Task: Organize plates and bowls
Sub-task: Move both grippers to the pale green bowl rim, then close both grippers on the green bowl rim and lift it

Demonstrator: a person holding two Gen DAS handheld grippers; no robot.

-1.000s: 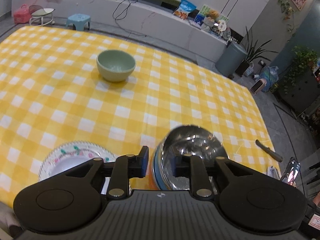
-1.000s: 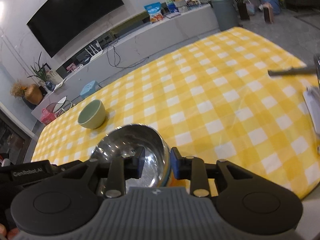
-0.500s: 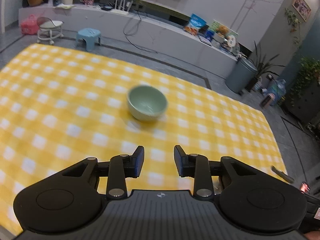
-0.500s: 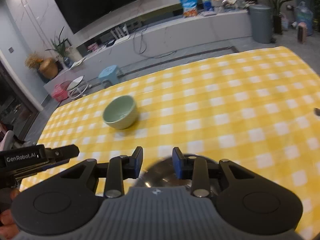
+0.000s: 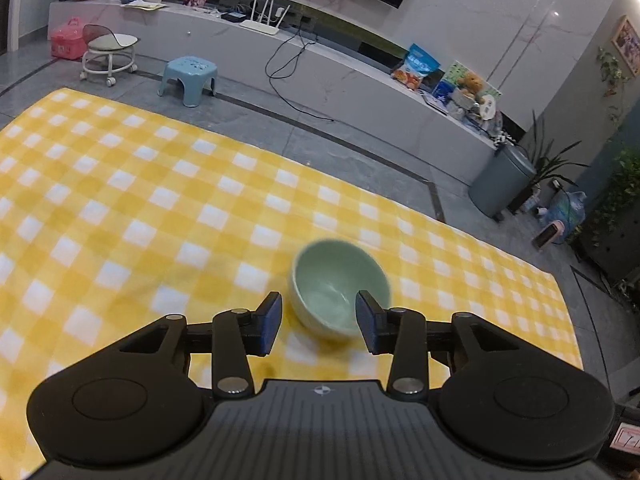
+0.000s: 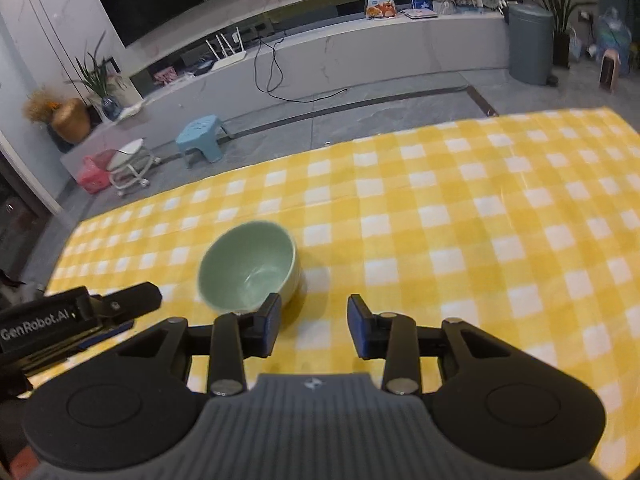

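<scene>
A pale green bowl [image 5: 340, 286] stands upright and empty on the yellow checked tablecloth [image 5: 160, 216]. My left gripper [image 5: 318, 322] is open, its fingertips either side of the bowl's near wall, close to it. In the right wrist view the same bowl [image 6: 248, 266] sits just ahead and left of my right gripper [image 6: 312, 326], which is open and empty; its left fingertip overlaps the bowl's near rim. The left gripper's body [image 6: 72, 318] shows at the left edge there. The steel bowl and the plates are out of view.
The table's far edge [image 5: 280, 156] runs close behind the bowl, with grey floor beyond. A blue stool [image 5: 188, 74], a white wheeled stool [image 5: 110, 50] and a long TV bench [image 6: 320, 48] stand on the far side. A grey bin [image 5: 500, 184] is at the right.
Both grippers have left the steel bowl and plates near the front edge and moved forward to the green bowl. Both jaws have opened wider. The green bowl has not moved.
</scene>
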